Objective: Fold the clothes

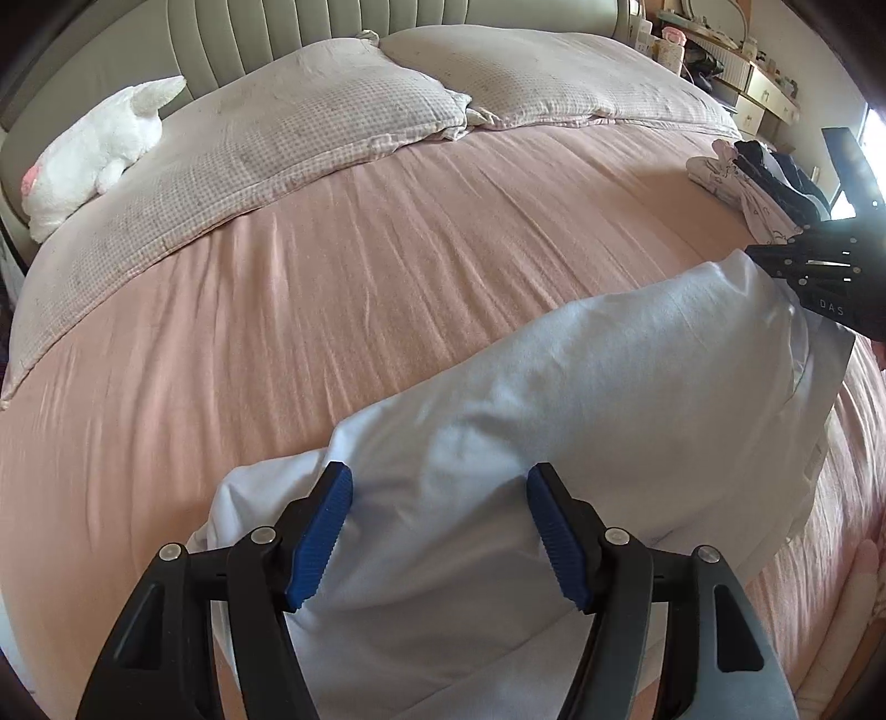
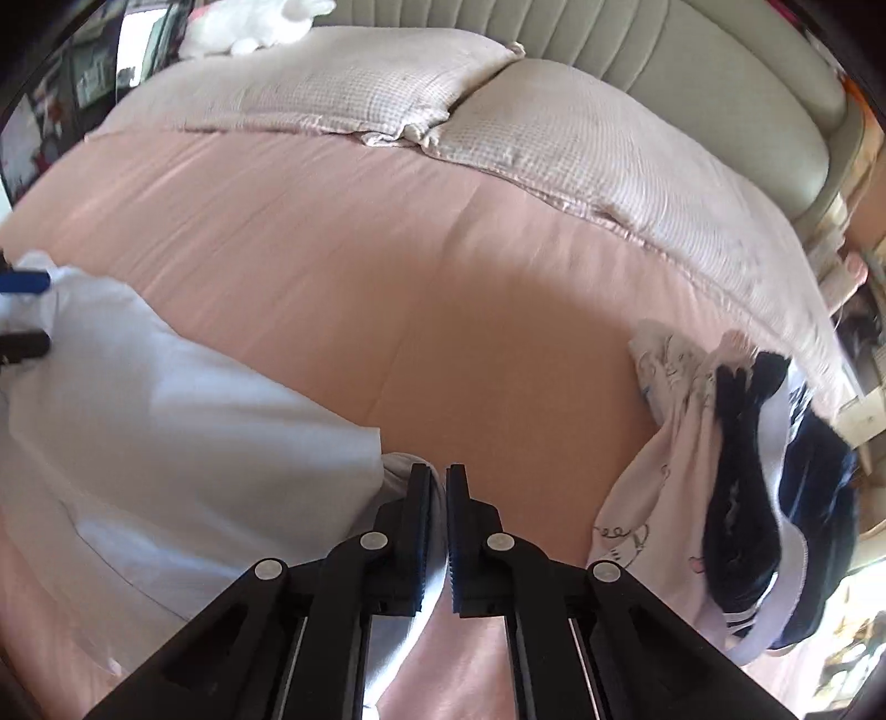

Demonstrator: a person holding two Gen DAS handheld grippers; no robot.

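A white garment lies bunched across the pink bed sheet. My left gripper stands over its near end, blue pads wide apart, the cloth lying between them without being pinched. At the garment's far corner my right gripper is clamped on the cloth. In the right wrist view the right gripper has its pads almost together with a thin fold of the white garment caught between them. The left gripper shows at the far left edge of that view, over the cloth.
A pile of other clothes, pale printed and dark navy, sits at the bed's right side. Two checked pillows and a white plush toy lie by the padded headboard. A dresser stands beyond the bed's far right corner.
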